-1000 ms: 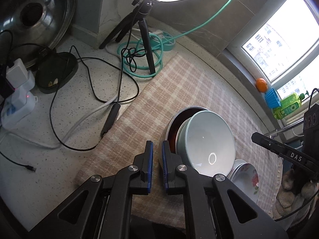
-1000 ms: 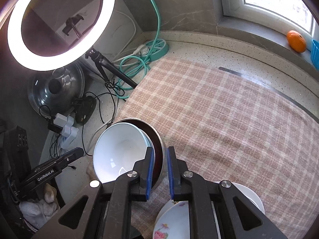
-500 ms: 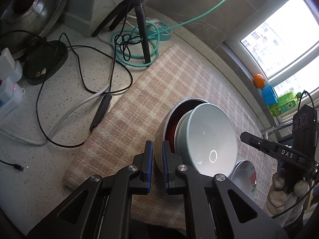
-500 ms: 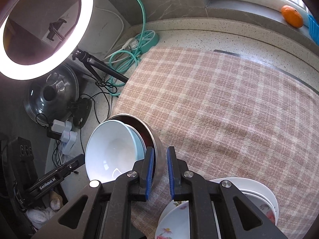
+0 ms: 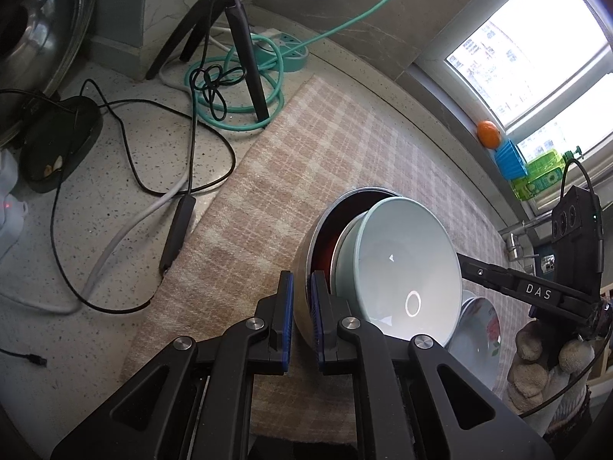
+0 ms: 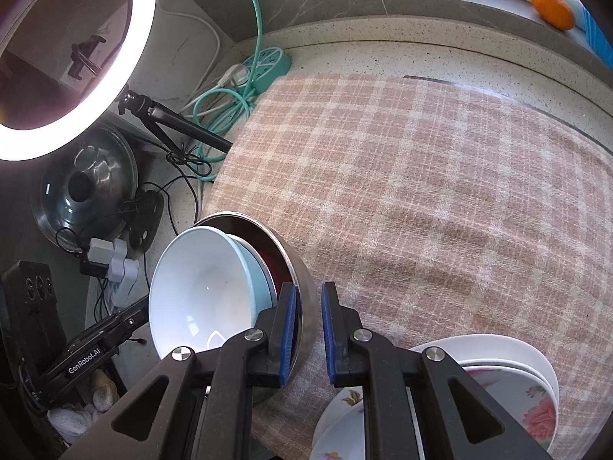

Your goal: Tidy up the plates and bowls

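Two nested bowls sit tilted between my grippers: a pale blue-green bowl (image 5: pixel 402 268) inside a steel bowl (image 5: pixel 306 268) with a dark red inner wall. My left gripper (image 5: pixel 302 306) is clamped on the steel bowl's rim on one side, one blue pad inside and one outside. My right gripper (image 6: pixel 306 329) pinches the same rim on the opposite side. The pair looks lifted above the pink plaid cloth (image 6: pixel 421 191), though I cannot tell whether its underside touches. Just beside it, near my right gripper, lies a stack of flowered plates (image 6: pixel 528 406) on the cloth. The cloth covers a speckled stone counter (image 5: pixel 115 176). Past its far edge stand a black tripod (image 5: pixel 245 46) carrying a lit ring light (image 6: pixel 115 57), a coiled teal cable (image 5: pixel 237 88) with its power strip (image 6: pixel 268 65), and black cords. A steel pot lid (image 6: pixel 84 188) leans by the wall. An orange (image 6: pixel 551 7) rests on the window ledge.
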Demonstrator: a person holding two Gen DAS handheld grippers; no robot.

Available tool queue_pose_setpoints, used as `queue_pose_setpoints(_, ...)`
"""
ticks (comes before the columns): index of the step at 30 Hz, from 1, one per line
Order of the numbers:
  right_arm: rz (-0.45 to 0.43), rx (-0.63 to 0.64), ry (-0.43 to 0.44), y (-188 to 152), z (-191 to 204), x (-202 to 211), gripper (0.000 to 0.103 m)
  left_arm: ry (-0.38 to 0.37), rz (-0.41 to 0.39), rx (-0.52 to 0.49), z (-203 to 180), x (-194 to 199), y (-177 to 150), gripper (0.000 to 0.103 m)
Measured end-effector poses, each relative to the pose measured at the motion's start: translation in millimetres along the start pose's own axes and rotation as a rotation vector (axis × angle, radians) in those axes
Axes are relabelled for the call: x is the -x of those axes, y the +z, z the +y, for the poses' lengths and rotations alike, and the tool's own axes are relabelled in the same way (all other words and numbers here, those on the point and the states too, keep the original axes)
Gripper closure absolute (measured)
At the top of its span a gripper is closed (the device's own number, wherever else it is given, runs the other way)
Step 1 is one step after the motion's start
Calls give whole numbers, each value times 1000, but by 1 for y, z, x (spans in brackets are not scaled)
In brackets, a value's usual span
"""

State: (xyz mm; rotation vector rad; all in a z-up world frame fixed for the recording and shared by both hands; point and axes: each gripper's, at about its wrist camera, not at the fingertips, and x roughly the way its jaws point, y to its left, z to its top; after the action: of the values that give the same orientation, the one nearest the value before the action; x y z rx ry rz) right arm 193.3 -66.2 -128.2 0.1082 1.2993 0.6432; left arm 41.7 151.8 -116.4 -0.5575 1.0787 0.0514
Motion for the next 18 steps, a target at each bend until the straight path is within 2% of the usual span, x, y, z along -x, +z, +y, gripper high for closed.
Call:
queue_pose_setpoints(8,29,7,-8,-5,3,-12,91,12,24,-17,-4,-8,-1,95)
queue_pose_setpoints(14,67,10,3,-3,-1,-17,94,11,33,14,-2,-12,2,96)
queue_pose_setpoints(18,77,48,-28,-1,6,-18,94,20,36,10,-2,-13,1,96)
